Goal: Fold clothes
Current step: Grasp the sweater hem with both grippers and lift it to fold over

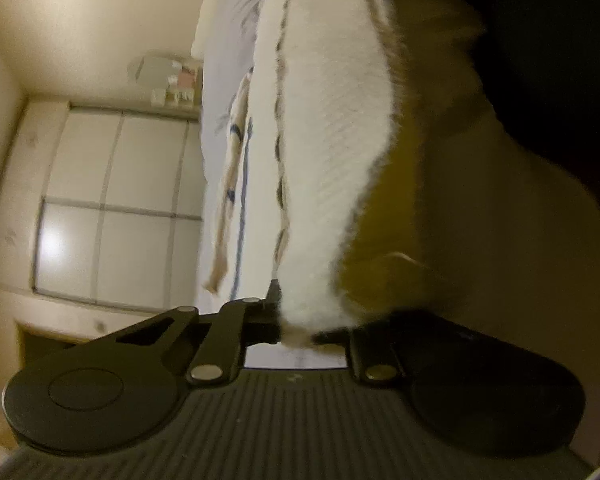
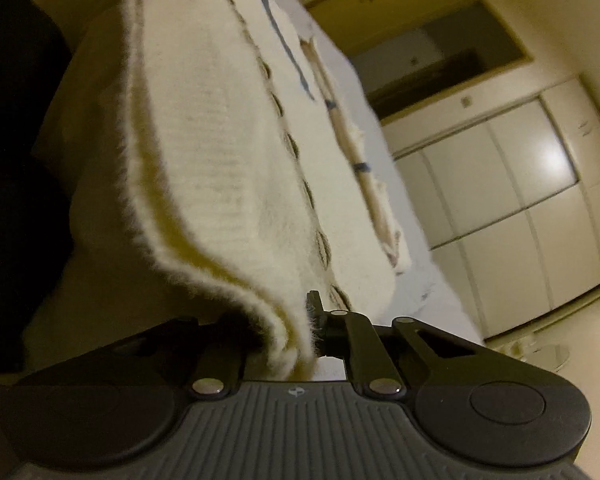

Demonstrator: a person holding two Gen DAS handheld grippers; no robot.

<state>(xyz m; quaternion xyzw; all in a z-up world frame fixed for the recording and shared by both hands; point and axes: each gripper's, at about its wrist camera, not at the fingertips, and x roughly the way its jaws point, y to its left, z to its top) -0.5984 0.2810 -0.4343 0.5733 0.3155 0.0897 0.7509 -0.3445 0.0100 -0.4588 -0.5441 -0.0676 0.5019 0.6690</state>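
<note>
A fuzzy cream knit garment point(image 1: 332, 128) with a row of brown stitches and a blue line hangs in the air between both grippers. My left gripper point(image 1: 300, 328) is shut on one edge of it. My right gripper point(image 2: 296, 340) is shut on a doubled edge of the same garment point(image 2: 220, 152). The cloth stretches away from both cameras and hides most of what lies behind it. Both views are tilted sideways.
A white wardrobe with sliding panels point(image 1: 112, 208) stands against the wall, also in the right wrist view point(image 2: 516, 200). A pale bed sheet point(image 1: 224, 60) lies beyond the garment. Small items sit on a shelf point(image 1: 172, 80). A dark open cabinet niche point(image 2: 432, 60) is high up.
</note>
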